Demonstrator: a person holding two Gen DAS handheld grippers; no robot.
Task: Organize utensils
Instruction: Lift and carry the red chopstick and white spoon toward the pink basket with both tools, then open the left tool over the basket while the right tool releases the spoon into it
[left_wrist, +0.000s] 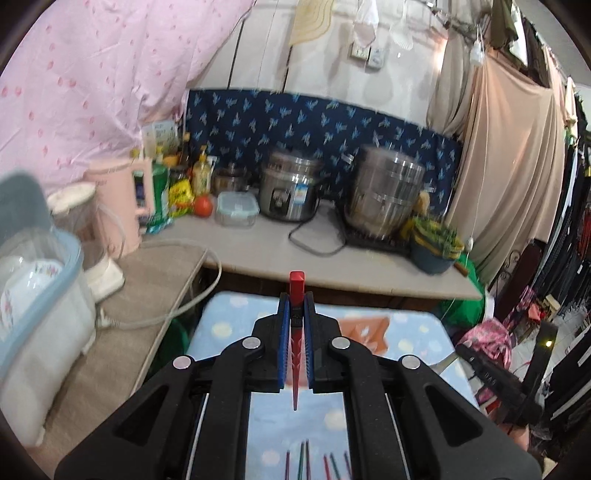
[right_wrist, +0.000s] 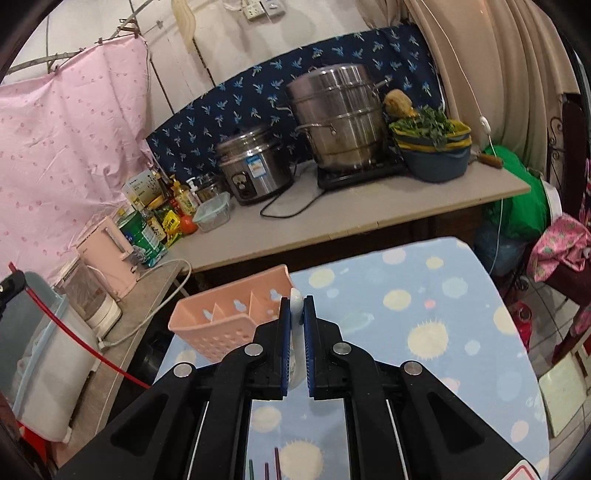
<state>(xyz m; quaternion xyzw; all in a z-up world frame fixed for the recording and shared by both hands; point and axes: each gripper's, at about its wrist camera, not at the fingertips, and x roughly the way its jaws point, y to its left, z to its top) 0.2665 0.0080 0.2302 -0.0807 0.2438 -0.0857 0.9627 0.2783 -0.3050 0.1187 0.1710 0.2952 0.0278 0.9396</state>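
The left gripper (left_wrist: 296, 302) is clamped on a red chopstick (left_wrist: 296, 295), whose square end sticks out past the blue pads (left_wrist: 283, 325) while its thin tip points back between the arms. The right gripper (right_wrist: 296, 306) is closed on a white spoon (right_wrist: 295, 306), held by its handle with the rounded end showing above the pads. Just beyond and to the left of the right gripper sits a pink holder (right_wrist: 221, 325) with divided compartments, on a table (right_wrist: 424, 314) covered in a blue spotted cloth. More chopsticks (left_wrist: 317, 461), red, green and purple, lie on the cloth below the left gripper, and a few ends show at the bottom of the right view. Behind the table runs a counter (right_wrist: 332, 221) carrying a rice cooker (right_wrist: 255, 166), a steamer pot (right_wrist: 340, 122), a pink kettle (right_wrist: 110, 254) and bottles.
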